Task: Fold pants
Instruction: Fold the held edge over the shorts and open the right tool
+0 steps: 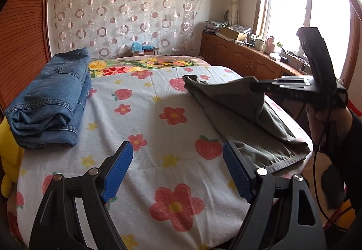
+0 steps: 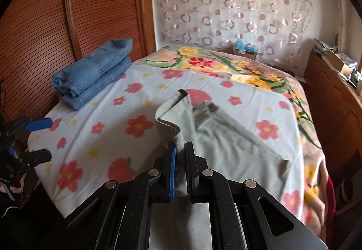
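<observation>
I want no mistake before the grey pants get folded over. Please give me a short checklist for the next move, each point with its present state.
1. Right claw shut on the grey pants: ok, cloth is pinched between its blue pads.
2. Pinched edge lifted off the bed sheet: ok, it hangs raised in the left wrist view.
3. Left claw ready to help: ok, wide open and holding nothing.
4. Left claw on the pants: not ok, one pad is only near the hem.
5. Landing area free: ok, the folded jeans lie apart on the far left.
6. Pants flat and unwrinkled: not ok, the far end looks bunched.
</observation>
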